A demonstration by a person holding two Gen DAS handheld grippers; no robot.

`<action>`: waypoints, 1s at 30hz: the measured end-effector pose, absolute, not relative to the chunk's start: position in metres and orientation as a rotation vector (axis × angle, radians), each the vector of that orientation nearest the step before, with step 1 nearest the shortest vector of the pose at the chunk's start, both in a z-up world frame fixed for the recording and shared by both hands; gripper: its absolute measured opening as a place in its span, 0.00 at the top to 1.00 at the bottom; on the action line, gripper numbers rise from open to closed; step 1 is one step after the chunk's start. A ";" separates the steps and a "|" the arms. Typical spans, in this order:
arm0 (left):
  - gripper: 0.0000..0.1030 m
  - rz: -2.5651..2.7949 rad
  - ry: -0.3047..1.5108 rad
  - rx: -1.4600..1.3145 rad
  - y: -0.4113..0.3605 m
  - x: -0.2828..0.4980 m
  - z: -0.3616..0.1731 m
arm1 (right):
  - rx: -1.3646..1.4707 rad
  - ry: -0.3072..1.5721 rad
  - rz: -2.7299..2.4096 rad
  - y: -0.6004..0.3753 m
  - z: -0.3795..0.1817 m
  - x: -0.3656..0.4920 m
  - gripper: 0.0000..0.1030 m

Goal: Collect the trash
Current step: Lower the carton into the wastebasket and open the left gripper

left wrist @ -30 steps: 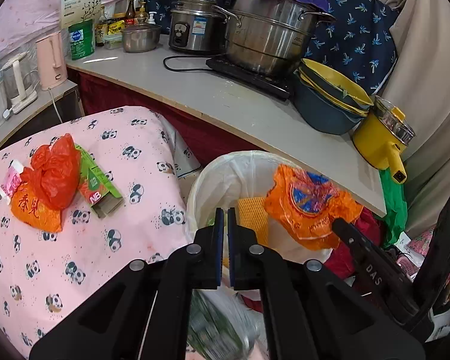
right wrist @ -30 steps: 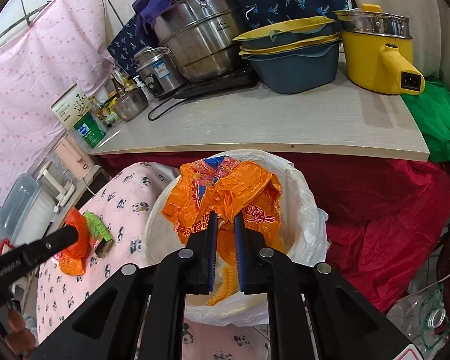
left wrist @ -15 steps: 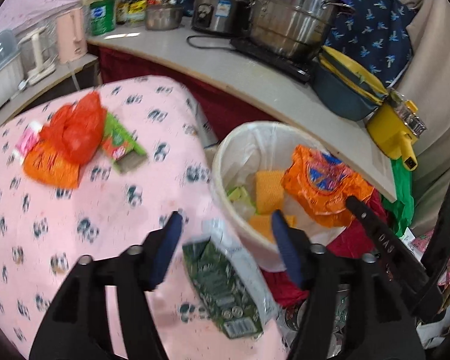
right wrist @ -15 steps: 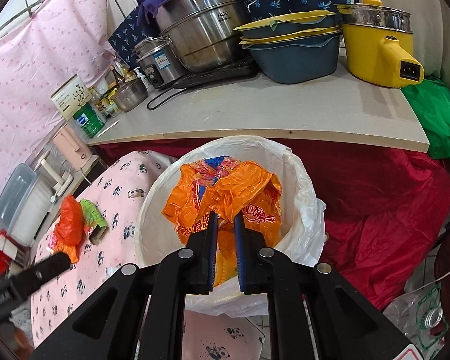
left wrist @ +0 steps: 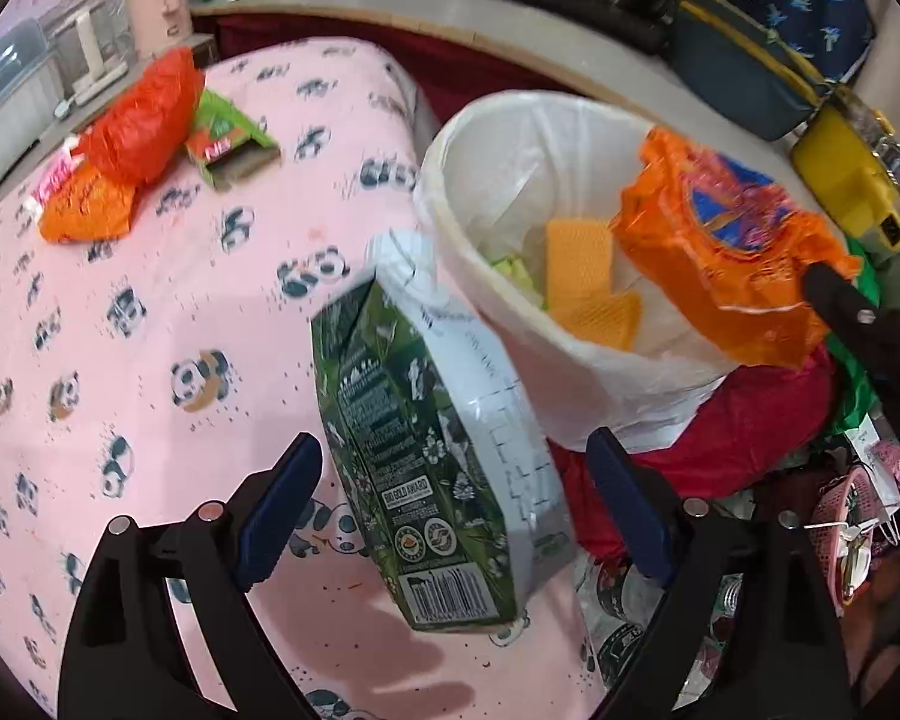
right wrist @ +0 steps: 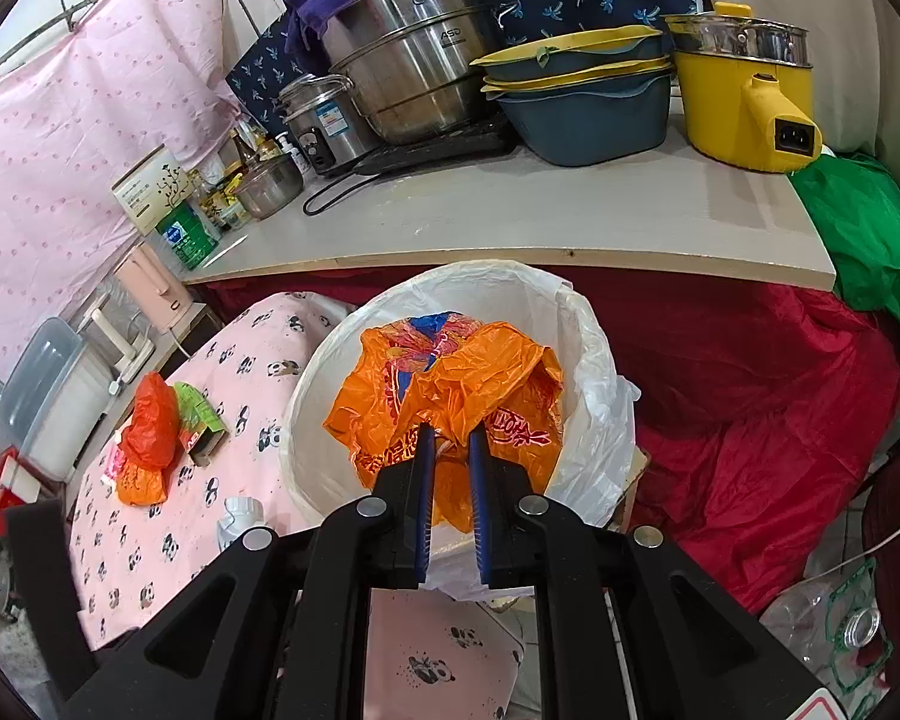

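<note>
Beside the bin [left wrist: 480, 276], at the bedspread's [left wrist: 150, 312] edge, left gripper [left wrist: 450, 510] just spread apart around the carton [left wrist: 432, 462], pickup pending; right gripper [right wrist: 448, 462] clamped on orange bag [right wrist: 450, 384].

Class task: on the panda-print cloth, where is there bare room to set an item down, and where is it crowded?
Bare: the panda cloth between the red bag pile and the green carton. Crowded: the far corner with that pile, and the edge by the lined bin.

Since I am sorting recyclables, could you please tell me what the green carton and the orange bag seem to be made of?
Green carton: probably coated paperboard, with crisp folded edges and glossy print. Orange bag: thin plastic film, crinkled and shiny.
</note>
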State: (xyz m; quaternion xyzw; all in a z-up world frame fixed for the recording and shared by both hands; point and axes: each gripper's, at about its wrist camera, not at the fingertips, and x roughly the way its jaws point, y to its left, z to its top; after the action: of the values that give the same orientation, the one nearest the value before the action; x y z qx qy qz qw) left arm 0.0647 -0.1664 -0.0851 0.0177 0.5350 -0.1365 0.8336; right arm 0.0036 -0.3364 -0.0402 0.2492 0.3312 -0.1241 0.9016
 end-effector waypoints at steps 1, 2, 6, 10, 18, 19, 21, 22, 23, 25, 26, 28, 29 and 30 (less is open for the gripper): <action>0.17 -0.278 1.155 0.031 -0.165 0.067 -0.092 | 0.515 0.688 -0.254 -0.335 -0.041 0.003 0.90; 0.17 -0.274 1.172 0.021 -0.165 0.069 -0.097 | 0.516 0.689 -0.252 -0.334 -0.042 0.003 0.90; 0.21 -0.268 1.139 0.053 -0.166 0.069 -0.100 | 0.519 0.697 -0.242 -0.332 -0.045 0.005 0.90; 0.46 -0.280 1.123 0.059 -0.163 0.070 -0.096 | 0.518 0.703 -0.231 -0.329 -0.047 0.008 0.90; 0.88 -0.330 1.152 -0.018 -0.146 0.081 -0.085 | 0.516 0.703 -0.225 -0.325 -0.047 0.010 0.90; 0.88 -0.328 1.147 -0.022 -0.144 0.081 -0.083 | 0.516 0.702 -0.224 -0.325 -0.047 0.010 0.90; 0.88 -0.336 1.133 -0.026 -0.142 0.080 -0.077 | 0.515 0.701 -0.223 -0.323 -0.046 0.012 0.90; 0.88 -0.337 1.126 -0.025 -0.142 0.079 -0.073 | 0.513 0.700 -0.223 -0.323 -0.046 0.012 0.90; 0.88 -0.340 1.114 -0.025 -0.141 0.079 -0.069 | 0.512 0.699 -0.222 -0.322 -0.045 0.013 0.90; 0.88 -0.351 1.096 -0.025 -0.142 0.081 -0.062 | 0.508 0.696 -0.222 -0.322 -0.044 0.015 0.90; 0.88 -0.360 1.087 -0.026 -0.142 0.082 -0.058 | 0.508 0.695 -0.222 -0.322 -0.043 0.015 0.90; 0.88 -0.376 1.068 -0.022 -0.145 0.084 -0.050 | 0.506 0.687 -0.226 -0.323 -0.040 0.016 0.90; 0.88 -0.384 1.060 -0.016 -0.147 0.086 -0.047 | 0.506 0.682 -0.228 -0.324 -0.038 0.016 0.90; 0.88 -0.390 1.053 -0.014 -0.148 0.087 -0.045 | 0.506 0.678 -0.230 -0.325 -0.036 0.016 0.90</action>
State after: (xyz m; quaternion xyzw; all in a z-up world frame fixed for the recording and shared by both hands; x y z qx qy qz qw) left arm 0.0868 -0.1485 -0.0447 -0.0065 0.4991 -0.1848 0.8465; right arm 0.0159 -0.3252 -0.0365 0.2450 0.3284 -0.1115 0.9054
